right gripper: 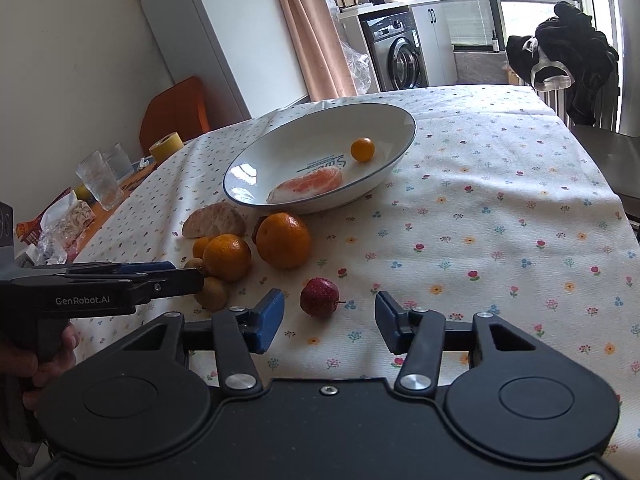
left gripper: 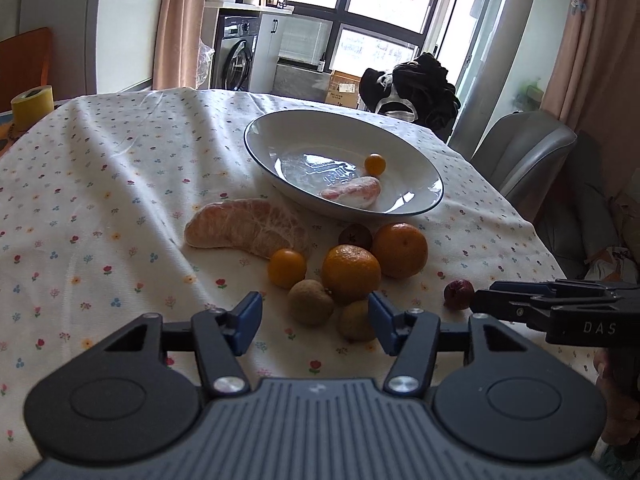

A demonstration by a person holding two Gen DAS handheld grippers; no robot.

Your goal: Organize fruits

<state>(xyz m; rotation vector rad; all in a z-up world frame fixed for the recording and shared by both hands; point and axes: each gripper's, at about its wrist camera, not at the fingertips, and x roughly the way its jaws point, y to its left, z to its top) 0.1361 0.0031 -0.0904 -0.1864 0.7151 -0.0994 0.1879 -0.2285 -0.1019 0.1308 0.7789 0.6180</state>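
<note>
Left wrist: pomelo segment (left gripper: 248,232) lying flat on tablecloth (left gripper: 100,200), long axis left-right, pale orange, membrane on; sits just left of the fruit cluster, near side of bowl (left gripper: 420,204). Smaller peeled wedge (left gripper: 352,194) plus kumquat (left gripper: 375,164) inside bowl. Left gripper (left gripper: 316,312) spread wide, empty, over two brown longans (left gripper: 311,302).

Right wrist: red hawthorn (right gripper: 319,297) alone on cloth, stem pointing right. Right gripper (right gripper: 330,314) gaping wide, empty, straddling it without contact.

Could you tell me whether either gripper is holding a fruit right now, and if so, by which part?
Nothing is held. The left gripper and right gripper are both open, with fruit only lying on the tablecloth ahead of them.
</note>
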